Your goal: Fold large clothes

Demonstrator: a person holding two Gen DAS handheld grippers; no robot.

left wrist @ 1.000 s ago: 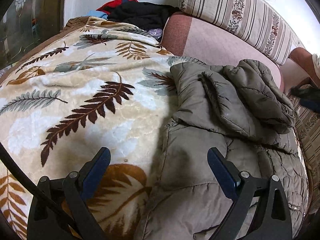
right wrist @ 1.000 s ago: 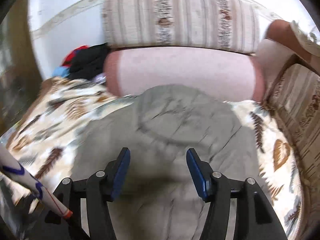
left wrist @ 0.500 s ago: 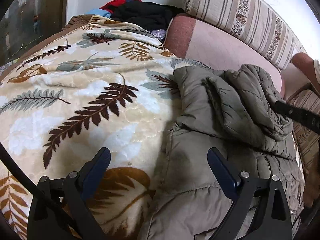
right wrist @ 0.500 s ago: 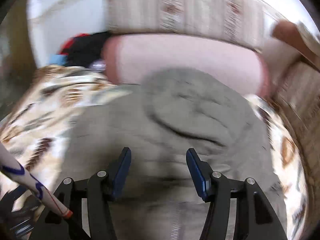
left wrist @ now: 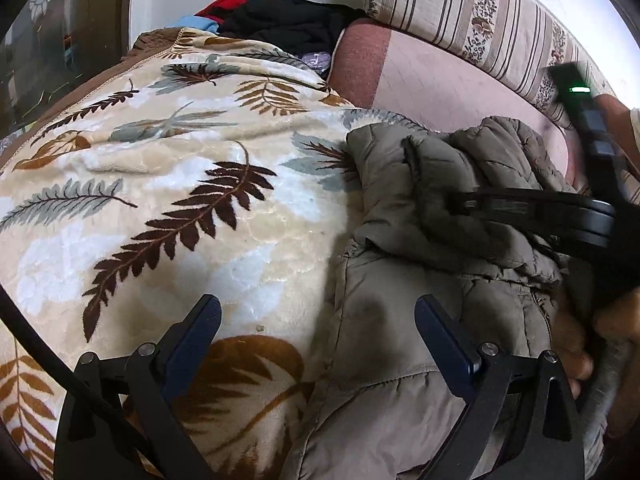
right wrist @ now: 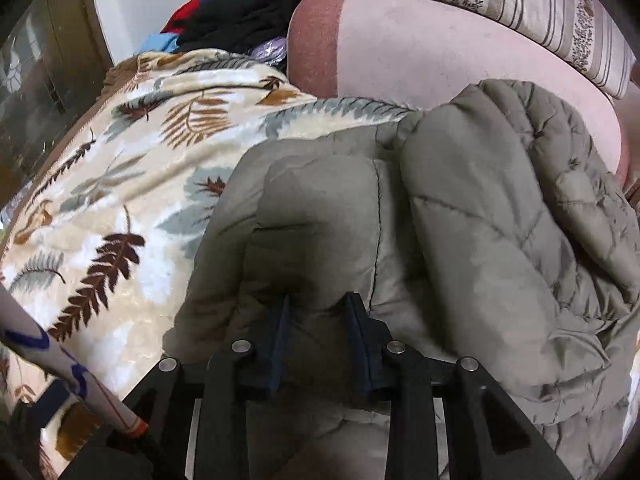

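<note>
Pinching a puffy fold of the jacket (right wrist: 400,240), the right gripper (right wrist: 318,320) has its jaws drawn close on the padding, while the left gripper (left wrist: 320,344) hovers spread wide over the jacket's edge on the blanket (left wrist: 160,200). The grip looks shallow; lifting slowly should keep the slick fabric from slipping free.

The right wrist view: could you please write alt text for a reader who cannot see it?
The right gripper pinches a fold of an olive padded jacket between its fingers. The jacket lies on a leaf-patterned blanket, with a pink bolster and a pile of clothes behind.
</note>
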